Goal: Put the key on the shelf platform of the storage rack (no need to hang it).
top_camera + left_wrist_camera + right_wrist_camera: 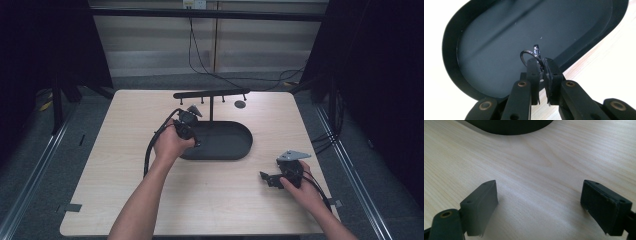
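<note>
A small dark round disc (240, 104) lies near the far edge of the light wooden table (125, 190). Black cables (200, 55) hang down the wall beyond.

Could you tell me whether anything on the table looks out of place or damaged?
Nothing stands out. The left gripper holds a key ring over the dark oval tray, and the right gripper rests open on bare table.
</note>
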The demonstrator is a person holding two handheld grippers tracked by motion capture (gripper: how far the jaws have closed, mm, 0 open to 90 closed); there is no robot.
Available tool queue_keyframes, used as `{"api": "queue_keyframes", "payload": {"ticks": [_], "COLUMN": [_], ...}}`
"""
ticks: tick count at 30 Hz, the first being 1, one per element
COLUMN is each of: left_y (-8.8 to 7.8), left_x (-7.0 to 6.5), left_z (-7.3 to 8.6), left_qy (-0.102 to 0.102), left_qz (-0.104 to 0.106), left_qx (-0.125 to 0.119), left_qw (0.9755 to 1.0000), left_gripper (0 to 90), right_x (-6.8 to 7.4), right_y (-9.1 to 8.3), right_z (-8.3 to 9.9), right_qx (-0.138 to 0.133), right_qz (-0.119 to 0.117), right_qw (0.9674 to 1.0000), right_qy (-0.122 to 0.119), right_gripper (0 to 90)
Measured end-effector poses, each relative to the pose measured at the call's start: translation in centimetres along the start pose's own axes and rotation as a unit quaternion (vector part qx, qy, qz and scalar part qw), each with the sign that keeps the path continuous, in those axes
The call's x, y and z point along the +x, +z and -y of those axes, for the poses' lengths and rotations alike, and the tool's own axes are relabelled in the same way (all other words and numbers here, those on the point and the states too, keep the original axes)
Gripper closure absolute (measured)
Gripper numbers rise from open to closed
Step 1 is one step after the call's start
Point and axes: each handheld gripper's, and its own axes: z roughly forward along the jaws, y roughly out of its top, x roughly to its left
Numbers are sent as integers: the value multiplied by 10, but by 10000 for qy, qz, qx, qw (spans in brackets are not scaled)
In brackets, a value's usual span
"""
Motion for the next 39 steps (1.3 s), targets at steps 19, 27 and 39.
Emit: {"api": "queue_keyframes", "payload": {"ticks": [19, 27, 39], "left_y": [22, 29, 35], "left_x": [5, 5, 6], "left_z": [-7, -8, -8], "left_qy": [-24, 28, 51], "left_qz": [0, -32, -77], "left_qx": [107, 150, 191], "left_qw": [9999, 9999, 9998], "left_gripper": [835, 835, 834], "right_x": [0, 0, 0], "right_y": [0, 0, 0], "right_z": [0, 0, 0], "right_qx": [-1, 4, 0], "right_qz": [0, 1, 0], "right_qw": [10000, 10000, 10000], "right_qy": [-4, -16, -3], "right_gripper": [138, 138, 138]}}
